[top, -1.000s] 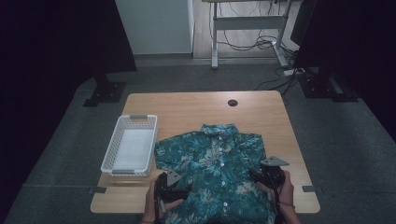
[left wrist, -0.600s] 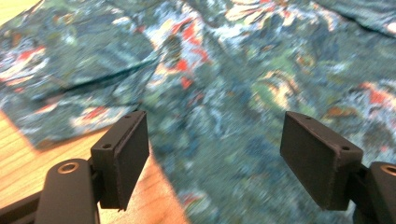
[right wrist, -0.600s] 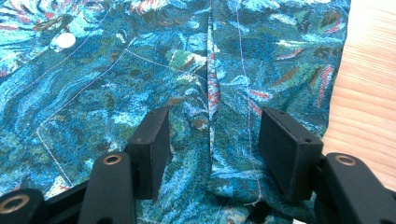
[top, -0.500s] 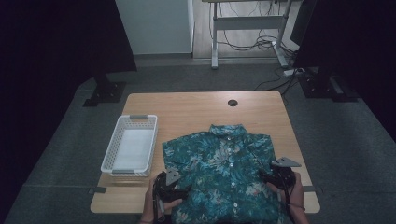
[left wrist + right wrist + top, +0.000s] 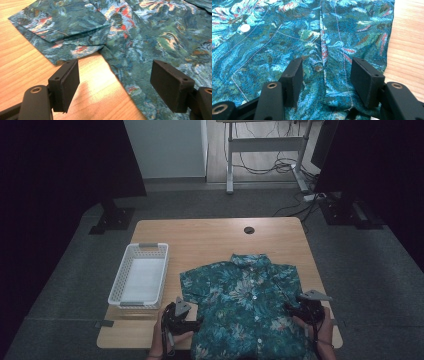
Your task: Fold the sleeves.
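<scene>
The shirt (image 5: 242, 307) lies face up on the worktop (image 5: 215, 237), buttoned, collar at 12 o'clock and hem hanging off the near edge at 6 o'clock. It looks spread and roughly squared, with both short sleeves laid out to the sides. No fold across the body is visible, so by the look of it the folding itself is yet to be done; if the shirt is meant for the basket (image 5: 140, 280), that is left too. The basket stands just beside the shirt at 9 o'clock, with nothing in it.

The left tool (image 5: 192, 322) sits at the shirt's 8 o'clock edge. In the left gripper view its jaws stand wide apart, one over bare wood and one over cloth, holding nothing. The right tool (image 5: 292, 309) sits at 4 o'clock. In the right gripper view its jaws stand about half open astride a side seam near the hem; the pads do not press on the cloth, so nothing is held.

The shirt is thin woven cloth, printed in teal, green and blue with red flecks, with small white buttons (image 5: 245, 27) and pale stitching. It lies flat and limp, with sharp sleeve edges. The worktop is smooth light wood with a round cable hole (image 5: 249, 230) at 12 o'clock. The basket is white slotted plastic, rectangular, with rounded corners.
</scene>
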A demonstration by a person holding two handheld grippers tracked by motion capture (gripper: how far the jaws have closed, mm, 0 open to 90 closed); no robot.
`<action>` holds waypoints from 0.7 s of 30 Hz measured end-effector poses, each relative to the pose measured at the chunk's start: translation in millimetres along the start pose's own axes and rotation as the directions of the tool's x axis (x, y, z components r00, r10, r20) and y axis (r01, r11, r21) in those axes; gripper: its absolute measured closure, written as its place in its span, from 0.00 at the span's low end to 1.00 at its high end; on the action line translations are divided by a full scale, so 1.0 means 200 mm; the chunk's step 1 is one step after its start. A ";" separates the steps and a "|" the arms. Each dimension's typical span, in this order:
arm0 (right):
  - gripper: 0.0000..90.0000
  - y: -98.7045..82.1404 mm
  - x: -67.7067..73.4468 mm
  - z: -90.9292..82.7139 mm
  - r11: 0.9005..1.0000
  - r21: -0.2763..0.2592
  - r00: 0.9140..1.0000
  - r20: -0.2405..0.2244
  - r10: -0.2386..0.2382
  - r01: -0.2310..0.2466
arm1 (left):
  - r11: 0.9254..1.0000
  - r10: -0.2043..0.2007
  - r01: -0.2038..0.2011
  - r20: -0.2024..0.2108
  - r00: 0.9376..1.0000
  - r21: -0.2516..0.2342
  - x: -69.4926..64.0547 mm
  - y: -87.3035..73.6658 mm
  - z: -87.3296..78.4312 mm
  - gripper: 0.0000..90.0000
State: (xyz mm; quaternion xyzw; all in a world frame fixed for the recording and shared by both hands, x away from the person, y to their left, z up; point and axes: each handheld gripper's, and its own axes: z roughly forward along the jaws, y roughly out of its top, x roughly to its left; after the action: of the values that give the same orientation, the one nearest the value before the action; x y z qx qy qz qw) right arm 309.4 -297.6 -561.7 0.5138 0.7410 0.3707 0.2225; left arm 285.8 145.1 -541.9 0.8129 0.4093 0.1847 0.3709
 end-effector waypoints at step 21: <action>0.48 -0.02 -0.01 -0.03 1.000 0.006 0.999 0.034 0.000 -0.001 | 0.997 -0.068 0.068 -0.031 0.997 0.027 0.12 0.12 0.10 0.27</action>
State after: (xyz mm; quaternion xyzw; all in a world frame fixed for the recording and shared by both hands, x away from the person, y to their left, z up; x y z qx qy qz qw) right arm 304.1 -301.4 -561.5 0.5210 0.7381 0.3595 0.2335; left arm 325.1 146.8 -537.8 0.8007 0.4448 0.1786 0.3594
